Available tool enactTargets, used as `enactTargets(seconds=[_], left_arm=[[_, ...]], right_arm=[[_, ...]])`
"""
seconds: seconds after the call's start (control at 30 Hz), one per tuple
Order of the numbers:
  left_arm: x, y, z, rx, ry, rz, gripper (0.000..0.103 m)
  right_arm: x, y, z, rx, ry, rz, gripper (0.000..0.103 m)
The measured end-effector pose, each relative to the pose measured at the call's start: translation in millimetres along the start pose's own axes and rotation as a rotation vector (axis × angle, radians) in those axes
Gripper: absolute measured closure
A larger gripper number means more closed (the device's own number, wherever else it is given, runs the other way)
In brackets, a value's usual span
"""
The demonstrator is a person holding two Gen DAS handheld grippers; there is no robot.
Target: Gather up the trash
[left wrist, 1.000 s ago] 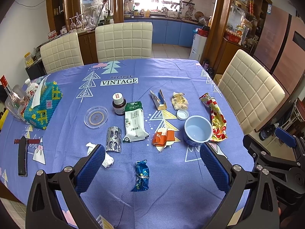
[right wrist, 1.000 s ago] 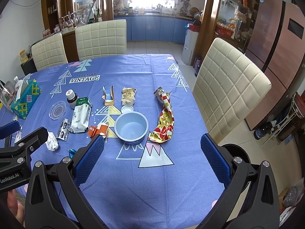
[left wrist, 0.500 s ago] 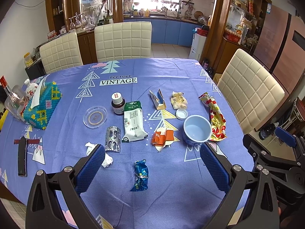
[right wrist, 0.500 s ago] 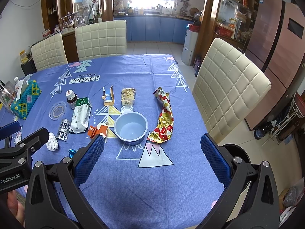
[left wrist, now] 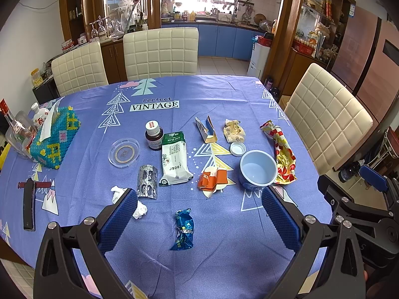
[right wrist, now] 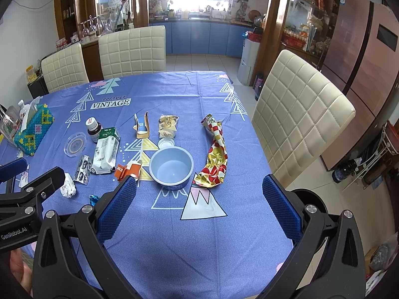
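Trash on blue tablecloth (left wrist: pixel 224 94): blue foil wrapper (left wrist: pixel 184 229) between spread fingers of empty left gripper (left wrist: pixel 199 214), blue bowl (right wrist: pixel 171 168) and red-yellow wrapper (right wrist: pixel 214 157) ahead of empty, wide-spread right gripper (right wrist: pixel 199 206).

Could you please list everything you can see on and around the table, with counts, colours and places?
Bowl: 1, light blue, table right of centre.
Snack bag: 1, red-yellow, beside bowl's right.
Milk carton: 1, white-green, flattened, centre.
Orange wrapper: 1, left of bowl.
Blue wrapper: 1, near edge.
Blister pack: 1, silver.
Tissue wad: 1, white.
Medicine bottle: 1, brown, white cap.
Tissue box: 1, teal beaded, left.
Chairs: 3, cream.
Left gripper: open.
Right gripper: open.
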State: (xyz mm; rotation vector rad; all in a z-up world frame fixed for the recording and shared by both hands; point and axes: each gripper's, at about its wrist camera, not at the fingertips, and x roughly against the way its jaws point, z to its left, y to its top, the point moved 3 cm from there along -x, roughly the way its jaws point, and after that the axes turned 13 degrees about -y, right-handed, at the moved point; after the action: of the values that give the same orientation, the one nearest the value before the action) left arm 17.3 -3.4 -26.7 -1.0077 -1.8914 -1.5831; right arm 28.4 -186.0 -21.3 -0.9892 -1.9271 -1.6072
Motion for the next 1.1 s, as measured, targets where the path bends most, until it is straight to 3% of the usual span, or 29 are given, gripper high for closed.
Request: enactTargets(seconds=[0.43, 0.63, 1.1], left_arm=[[-7.9, 0.6, 0.1, 0.01, 0.002, 0.012, 0.006], [-31.3, -2.0, 25.7, 0.067, 0.034, 0.04, 0.006], [-82.4, -64.5, 69.1, 0.19, -0.003, 0.165, 0.006]], right_arm=[[-4.6, 0.7, 0.9, 0.001, 0.0, 0.003, 0.003], [-15.8, 0.4, 2.8, 0.012, -0.013, -0.015, 0.003], [-92.6, -29.9, 37.6, 0.145, -0.023, 0.036, 0.003]])
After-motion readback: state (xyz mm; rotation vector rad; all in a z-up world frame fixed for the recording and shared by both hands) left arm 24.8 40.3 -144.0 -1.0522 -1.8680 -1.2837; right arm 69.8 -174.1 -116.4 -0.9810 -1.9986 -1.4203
